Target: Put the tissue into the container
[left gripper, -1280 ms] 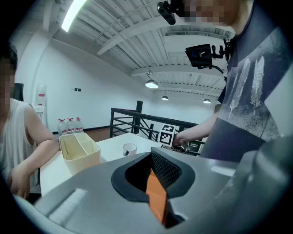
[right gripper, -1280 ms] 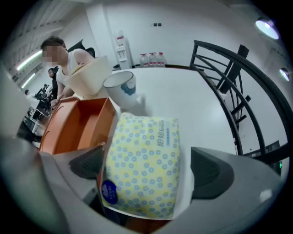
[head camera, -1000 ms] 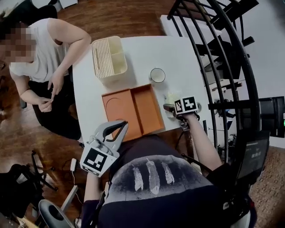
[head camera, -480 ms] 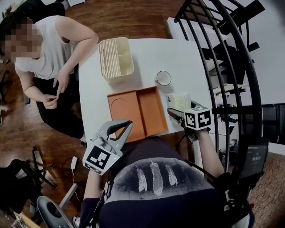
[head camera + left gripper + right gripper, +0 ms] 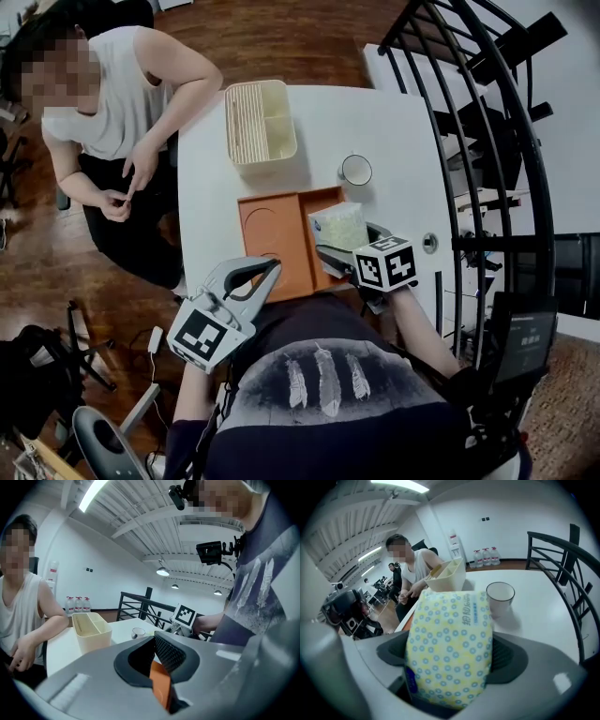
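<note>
Idling at lower left, the left claw [image 5: 272,267] sits closed on nothing. Right of it, on the desk [image 5: 403,141], lies the orange tray [image 5: 267,230]. The tissue pack [image 5: 337,223] hangs over its right compartment, clamped in the right claw [image 5: 449,656]. Pickup looks done; lowering and release remain, if this tray is the container.

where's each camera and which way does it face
Head view: on the head, steeply down at the table; torso, left gripper, right gripper show.
Left gripper view: on left gripper, toward the cream container; own jaws, torso.
Right gripper view: on right gripper, at the tissue pack in its jaws.
Gripper views share the cup.
</note>
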Motion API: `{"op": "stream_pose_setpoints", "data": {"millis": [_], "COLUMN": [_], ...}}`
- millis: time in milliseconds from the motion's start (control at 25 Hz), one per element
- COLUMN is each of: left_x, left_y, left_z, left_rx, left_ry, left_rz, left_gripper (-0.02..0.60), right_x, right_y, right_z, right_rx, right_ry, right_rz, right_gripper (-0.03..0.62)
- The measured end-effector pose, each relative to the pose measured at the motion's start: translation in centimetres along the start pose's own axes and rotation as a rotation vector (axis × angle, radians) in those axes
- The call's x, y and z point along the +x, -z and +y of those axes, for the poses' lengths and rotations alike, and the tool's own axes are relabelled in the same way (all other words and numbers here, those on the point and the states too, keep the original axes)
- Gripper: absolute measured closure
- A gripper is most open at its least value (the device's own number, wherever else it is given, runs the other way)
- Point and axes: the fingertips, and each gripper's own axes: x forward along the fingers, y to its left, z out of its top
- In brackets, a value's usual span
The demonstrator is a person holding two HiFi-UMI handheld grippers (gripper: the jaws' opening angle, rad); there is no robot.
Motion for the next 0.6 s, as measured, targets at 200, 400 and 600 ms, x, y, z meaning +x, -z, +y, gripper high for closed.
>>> {"op": "stream_pose_setpoints", "data": {"millis": [200,400,600], "left_x": [-1.5,-1.8,-1.6], "left_y": [1.2,1.5,1.1], "left_z": [1.1,1.4,1.4], "left_rx": [-0.025,-0.04,-0.034], "left_ry": [-0.041,-0.037,-0.035], "left_rz": [0.028,0.031,0.033], "left_gripper": [0.568,0.568,0.568], "right_x": [2.4,4.5,5.7], "right_y": [0.4,1.5,2.3], "right_z": [-0.4,-1.4,-1.7], "right_rx": [0.04,0.067,0.058], "right_ry": [0.038,0.08,0.095], "right_rz": [0.02,0.051,0.054], "right_gripper": [0.102,0.102,0.102]}}
